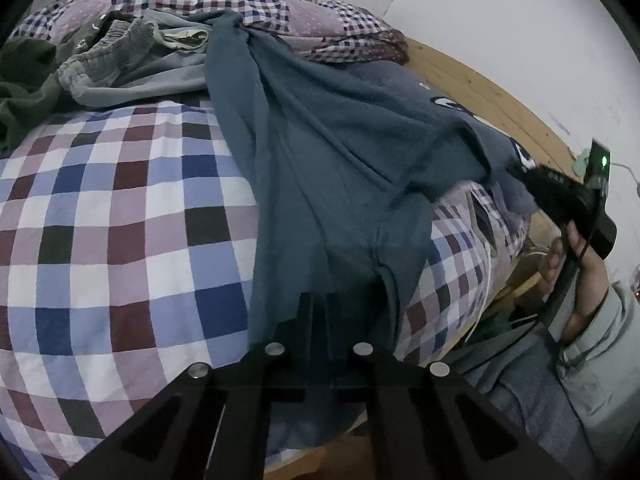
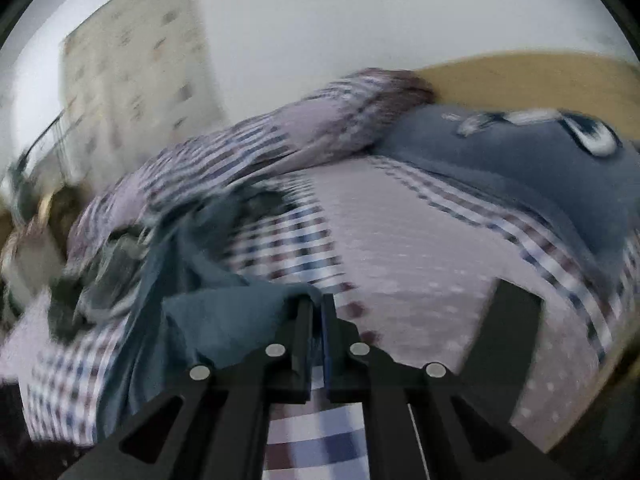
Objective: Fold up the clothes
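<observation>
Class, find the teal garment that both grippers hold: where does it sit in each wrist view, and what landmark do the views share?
Left wrist view: teal garment runs from the top centre down to the fingers at the bottom centre.
Right wrist view: it lies lower left, its edge pinched at the fingers.
Shared landmark: the blue-grey pillow with a white print.

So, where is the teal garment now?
Left wrist view: the teal garment lies across the checked bed, right of centre, running from the grey clothes down to the camera.
</observation>
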The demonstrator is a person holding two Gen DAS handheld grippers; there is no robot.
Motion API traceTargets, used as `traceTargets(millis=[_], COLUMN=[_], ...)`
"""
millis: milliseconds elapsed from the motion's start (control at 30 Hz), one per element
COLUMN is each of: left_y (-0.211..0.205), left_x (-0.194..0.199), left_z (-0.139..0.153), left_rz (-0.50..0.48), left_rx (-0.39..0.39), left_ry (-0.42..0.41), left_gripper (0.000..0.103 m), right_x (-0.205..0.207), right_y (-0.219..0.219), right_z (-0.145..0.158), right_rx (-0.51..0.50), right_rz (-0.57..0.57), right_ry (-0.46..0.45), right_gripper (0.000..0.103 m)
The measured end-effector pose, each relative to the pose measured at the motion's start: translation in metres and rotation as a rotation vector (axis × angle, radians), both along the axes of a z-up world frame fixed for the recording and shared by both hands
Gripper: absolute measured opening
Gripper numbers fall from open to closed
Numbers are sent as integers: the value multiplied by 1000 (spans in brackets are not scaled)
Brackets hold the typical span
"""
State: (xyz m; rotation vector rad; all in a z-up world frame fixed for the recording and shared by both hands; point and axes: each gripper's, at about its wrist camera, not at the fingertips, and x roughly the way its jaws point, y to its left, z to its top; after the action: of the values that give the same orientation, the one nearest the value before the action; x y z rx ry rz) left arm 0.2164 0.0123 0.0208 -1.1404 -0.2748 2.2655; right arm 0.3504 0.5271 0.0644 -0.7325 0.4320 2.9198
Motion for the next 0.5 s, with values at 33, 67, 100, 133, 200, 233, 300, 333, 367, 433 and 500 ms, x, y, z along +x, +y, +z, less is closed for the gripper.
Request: traceTargets(millis=[33,67,100,133,200,233,300,333,367,433,500], left_y=[-1,-2,-3,-5,-11,-14,-23,-28,-33,-36,-37], left_x=[-2,-4,-7,-8,-11,-13,-15,-16,-17,-20,-22], left_z=[0,0,-1,-1,-1,-1,0,0,1,1,-4], left_rz=[7,13,20,32,57,73,109,129,147,172,181], left_rx=[9,19,28,44,75,87,114,129,135,121,113], left_ry=[-5,-10,-15,-23,-38,-42,-52,-56,-57,-66,-100], left_gripper=[3,2,2,2,1,1,0,0,0,0,0], right_x=[3,6,9,12,19,23,31,35,38,43,47], right_y=[10,21,30,37,46,50,58,62,68,78,87], right_z=[0,0,-1,-1,-1,-1,0,-2,-4,-8,-14], right_rx=[-25,-49,-74,-84,-88,-86,-84,-89,-101,-133,-168], right_rz=[-27,-53,-76,-91,-116,-131,-163,-178,-194,-216,-220], right_ry=[-2,-4,-7,-10,-13,-12,-12,-15,-22,-46,-73], right_gripper=[2,2,2,2,2,2,2,2,2,5,5])
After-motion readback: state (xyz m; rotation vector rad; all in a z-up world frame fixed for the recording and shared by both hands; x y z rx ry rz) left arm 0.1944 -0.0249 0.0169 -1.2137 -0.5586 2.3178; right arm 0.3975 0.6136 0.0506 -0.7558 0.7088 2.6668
